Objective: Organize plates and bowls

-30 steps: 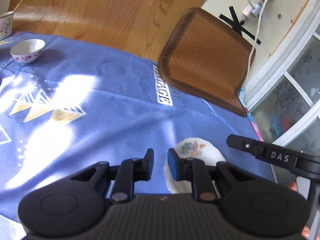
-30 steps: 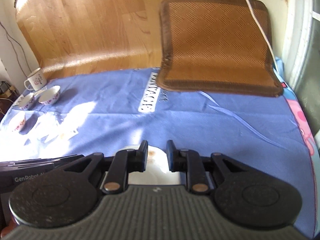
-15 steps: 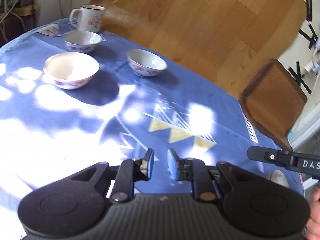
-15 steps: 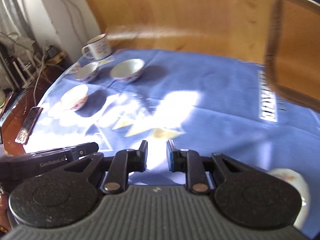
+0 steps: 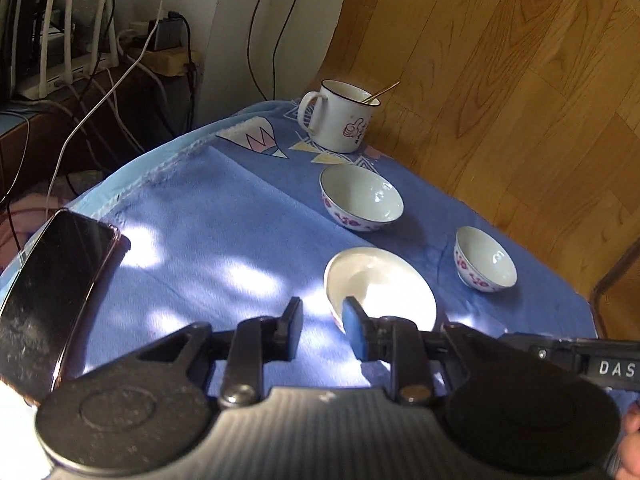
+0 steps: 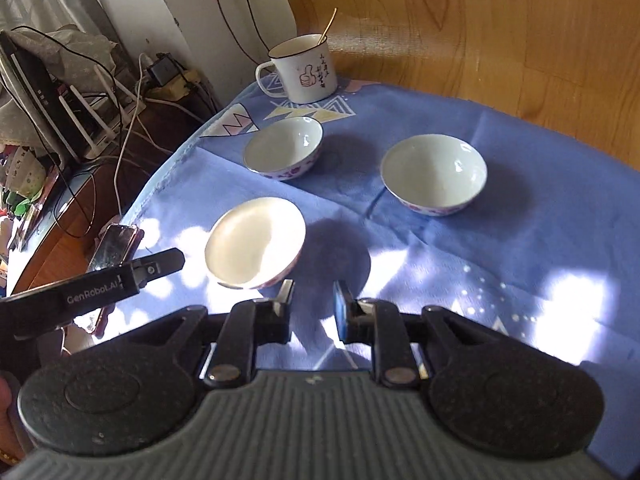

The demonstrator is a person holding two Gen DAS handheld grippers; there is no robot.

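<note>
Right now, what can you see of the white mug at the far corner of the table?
The white mug looks like enamel, with a dark rim, a loop handle and a red thumbs-up drawing with dark script beside it. It stands upright on the blue tablecloth at the far corner, beyond the three bowls. A thin gold utensil handle leans out over its rim. Nothing else touches it; its contents cannot be made out.

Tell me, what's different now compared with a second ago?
Both tools swung away from the flowered plate and the chair side of the table to the corner with three bowls. The left tool, jaws opening and empty, now sits just short of the nearest bowl; the right tool is empty too. Nothing was picked up or released. The bowls, the mug and the blue cloth stayed put.
</note>
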